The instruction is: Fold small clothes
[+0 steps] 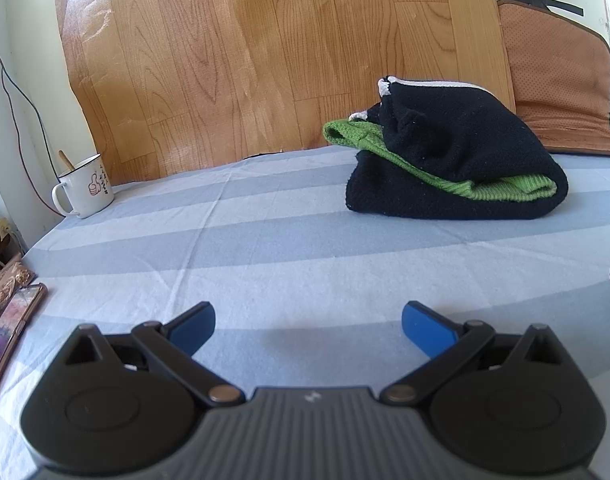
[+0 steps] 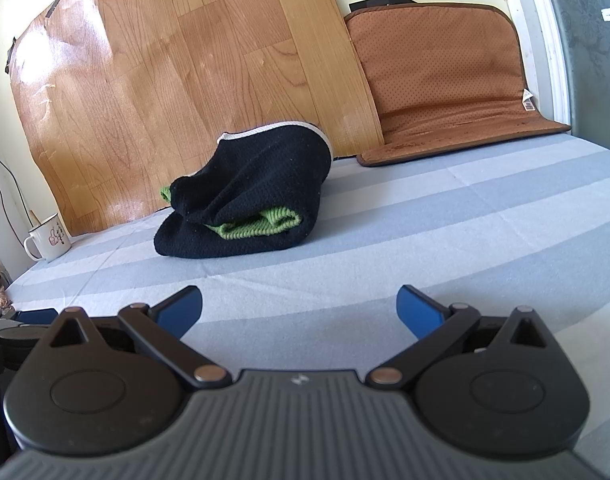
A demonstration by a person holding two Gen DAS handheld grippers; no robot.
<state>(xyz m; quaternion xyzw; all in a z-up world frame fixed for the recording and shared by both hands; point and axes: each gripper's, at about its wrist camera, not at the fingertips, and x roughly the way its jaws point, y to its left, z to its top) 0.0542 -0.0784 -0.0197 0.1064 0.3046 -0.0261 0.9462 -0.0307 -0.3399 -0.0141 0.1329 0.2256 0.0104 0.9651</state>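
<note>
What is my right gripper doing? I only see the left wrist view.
Observer: The right gripper hovers over the striped sheet, jaws wide open and empty.
Operator: Does the brown mat touch the black garment?
Observer: No. The brown mat leans up the wall, its lower part flat on the sheet, with a gap between it and the black garment.
Operator: What's beyond the mat?
Observer: A white window frame with dark glass.
</note>
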